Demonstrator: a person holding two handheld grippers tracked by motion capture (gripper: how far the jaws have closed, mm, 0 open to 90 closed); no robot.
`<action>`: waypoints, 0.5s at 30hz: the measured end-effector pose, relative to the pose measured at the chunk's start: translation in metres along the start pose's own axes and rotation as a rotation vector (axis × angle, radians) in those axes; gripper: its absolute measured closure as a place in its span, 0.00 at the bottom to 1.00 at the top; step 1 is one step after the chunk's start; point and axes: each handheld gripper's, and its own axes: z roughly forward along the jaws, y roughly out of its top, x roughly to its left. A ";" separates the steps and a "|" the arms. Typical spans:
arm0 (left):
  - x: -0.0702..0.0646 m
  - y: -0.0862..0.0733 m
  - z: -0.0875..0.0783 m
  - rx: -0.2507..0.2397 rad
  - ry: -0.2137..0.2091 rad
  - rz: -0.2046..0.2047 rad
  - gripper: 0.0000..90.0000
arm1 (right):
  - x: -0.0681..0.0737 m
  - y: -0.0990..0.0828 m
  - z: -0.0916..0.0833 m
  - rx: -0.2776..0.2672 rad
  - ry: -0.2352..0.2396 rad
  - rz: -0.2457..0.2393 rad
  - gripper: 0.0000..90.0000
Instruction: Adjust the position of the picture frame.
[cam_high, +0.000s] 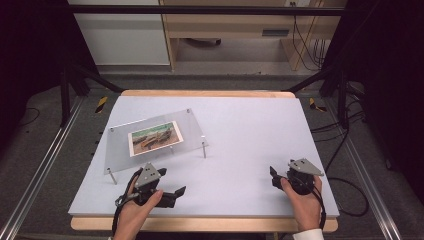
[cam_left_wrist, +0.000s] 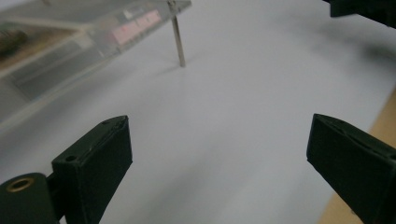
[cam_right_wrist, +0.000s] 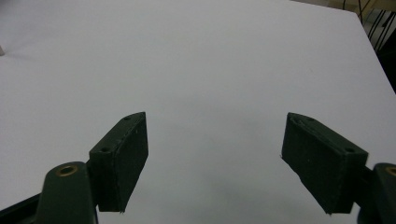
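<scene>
White tabletop (cam_high: 240, 135) carries a clear stand (cam_high: 150, 120) over a photo (cam_high: 154, 137) at ten o'clock. Left gripper (cam_high: 175, 195) and right gripper (cam_high: 274, 176) both rest near six o'clock, jaws spread, empty.

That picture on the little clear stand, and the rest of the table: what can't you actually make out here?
- Photo, high view: too small to tell its subject.
- Clear plate, left gripper view: blurred and cut by the top and left edges.
- Left gripper, high view: the hand covers its body.
- Space under the table: hidden by its top.
</scene>
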 end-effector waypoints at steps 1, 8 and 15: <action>0.000 0.000 0.000 0.000 0.000 0.000 0.07 | 0.000 0.000 0.000 0.000 0.000 0.000 0.26; -0.003 0.000 -0.018 -0.049 -0.001 0.032 0.07 | -0.004 -0.002 0.000 -0.007 0.009 0.027 0.27; 0.003 -0.004 -0.029 -0.066 0.064 0.003 0.07 | -0.004 -0.002 0.000 -0.005 0.003 0.027 0.25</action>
